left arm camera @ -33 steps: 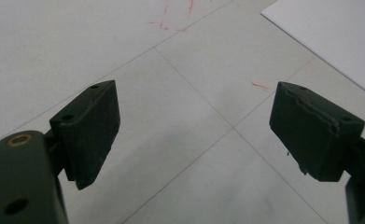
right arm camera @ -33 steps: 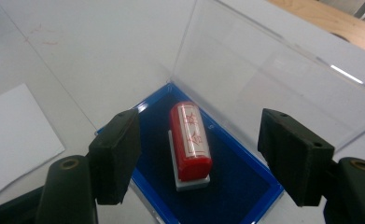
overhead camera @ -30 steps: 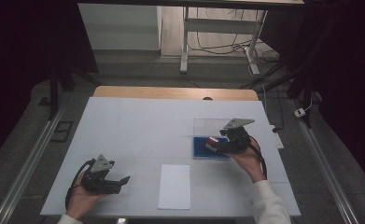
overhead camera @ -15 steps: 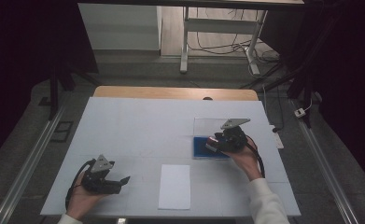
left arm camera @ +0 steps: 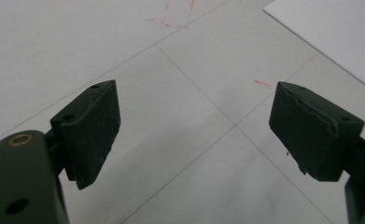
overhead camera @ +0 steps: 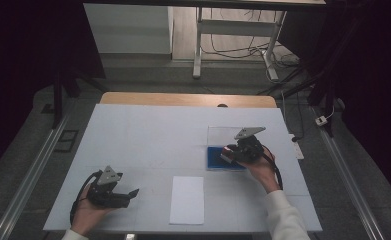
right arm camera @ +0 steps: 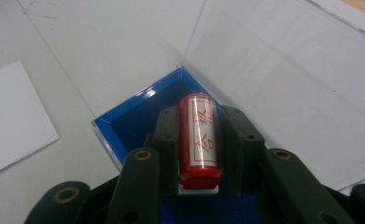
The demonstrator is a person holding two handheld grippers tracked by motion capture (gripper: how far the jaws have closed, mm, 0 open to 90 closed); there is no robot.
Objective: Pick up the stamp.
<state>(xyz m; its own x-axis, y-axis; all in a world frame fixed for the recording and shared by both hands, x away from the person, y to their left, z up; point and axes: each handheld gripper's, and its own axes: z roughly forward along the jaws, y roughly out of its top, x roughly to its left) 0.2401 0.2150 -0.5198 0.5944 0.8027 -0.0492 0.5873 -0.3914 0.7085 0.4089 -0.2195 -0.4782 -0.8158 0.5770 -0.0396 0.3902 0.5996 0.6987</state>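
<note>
I see a white paper sheet [overhead camera: 187, 199] lying flat near my table [overhead camera: 148, 130] edge; faint red smudges [left arm camera: 170, 19] mark the tabletop.

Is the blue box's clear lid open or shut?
Open: the lid stands up behind the blue box, whose inside shows.

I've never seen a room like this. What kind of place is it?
Probably a workshop or lab for recording tasks. A plain white table stands on a grey floor with loose black cables and metal rails beside it, and a person holds the black right gripper on a red cylindrical stamp.
</note>
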